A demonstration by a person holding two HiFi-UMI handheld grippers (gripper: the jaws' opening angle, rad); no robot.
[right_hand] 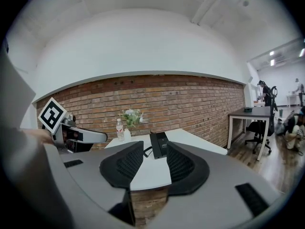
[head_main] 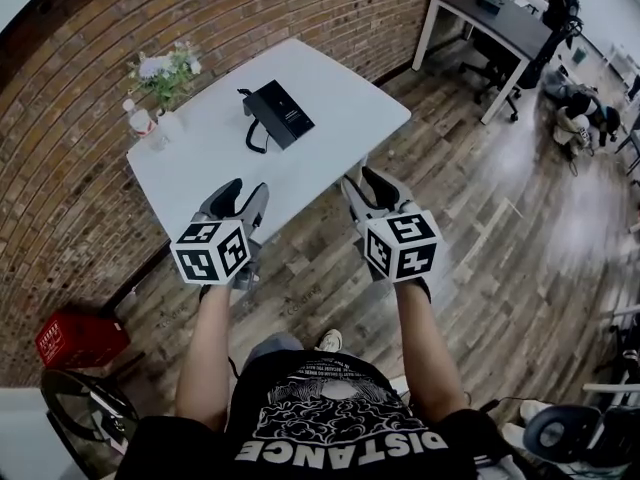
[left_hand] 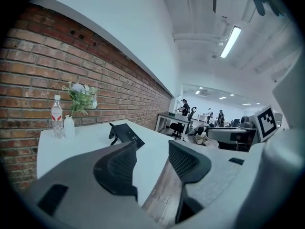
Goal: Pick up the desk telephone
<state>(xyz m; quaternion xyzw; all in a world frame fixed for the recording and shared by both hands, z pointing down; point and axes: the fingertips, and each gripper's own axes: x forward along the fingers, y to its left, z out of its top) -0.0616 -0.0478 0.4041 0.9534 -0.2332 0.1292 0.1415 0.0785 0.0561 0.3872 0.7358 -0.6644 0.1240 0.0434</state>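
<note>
Brick wall along the left, with a red crate [head_main: 80,338] on the floor at far left, then a water bottle [head_main: 135,120] and a small vase of flowers [head_main: 168,76] at the left corner of a white table [head_main: 340,153]. Black desk telephone [head_main: 280,114] lying near the middle of that table, cord curling off its left side, untouched and well apart from both tools. Left gripper [head_main: 248,190] held at the table's near edge, jaws spread wide, only tabletop and floorboards showing between the pads. Right gripper [head_main: 362,178] near it at the same edge, jaws likewise parted and gripping nothing, with the telephone framed far off in the gap. Wooden floor stretching away to the right; dark desk [head_main: 490,13] with office chairs at top right, against the same wall.
</note>
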